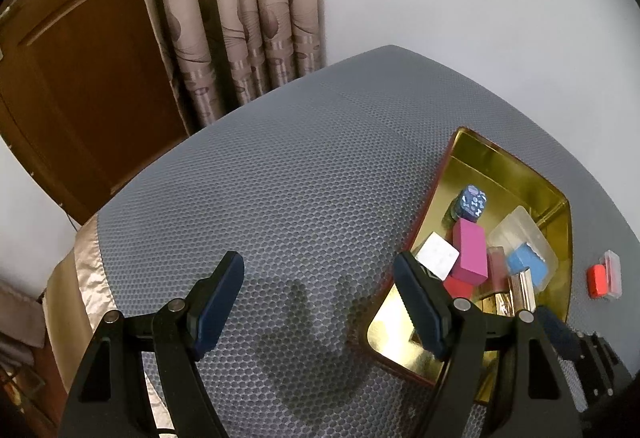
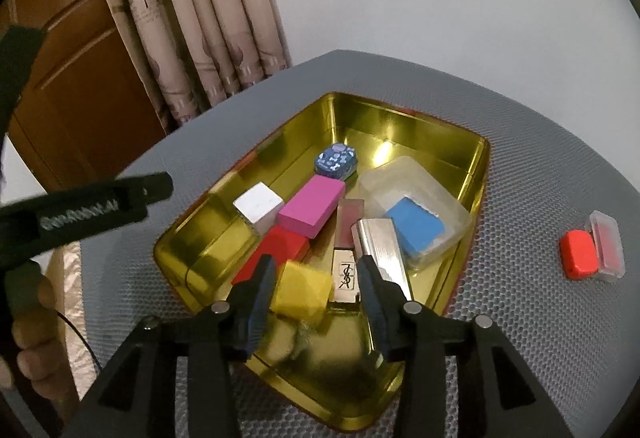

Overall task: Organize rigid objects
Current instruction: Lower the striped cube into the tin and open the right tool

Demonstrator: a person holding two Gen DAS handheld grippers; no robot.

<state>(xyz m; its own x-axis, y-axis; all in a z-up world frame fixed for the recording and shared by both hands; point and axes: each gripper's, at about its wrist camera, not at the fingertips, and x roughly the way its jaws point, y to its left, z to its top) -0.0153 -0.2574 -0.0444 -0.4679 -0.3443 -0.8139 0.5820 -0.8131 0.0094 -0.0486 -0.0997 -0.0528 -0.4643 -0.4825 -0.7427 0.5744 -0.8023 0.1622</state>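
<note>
Seen from the left wrist, the left gripper [image 1: 320, 298] is hovering with its jaws spread wide and empty over the grey mesh worktop [image 1: 280, 178], just beside the gold tin [image 1: 560, 222] holding the pink block [image 1: 470, 252] and white cube [image 1: 436, 256]. From the right wrist, the right gripper [image 2: 316, 278] is hanging over the tin's near end, jaws apart around a blurred yellow block [image 2: 302, 292], contact unclear, while an orange block [image 2: 578, 254] is lying well apart on the worktop.

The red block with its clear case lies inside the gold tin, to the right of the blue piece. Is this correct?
No. The red block with its clear case lies outside the gold tin, on the grey mat to its right, as the right wrist view shows.
</note>
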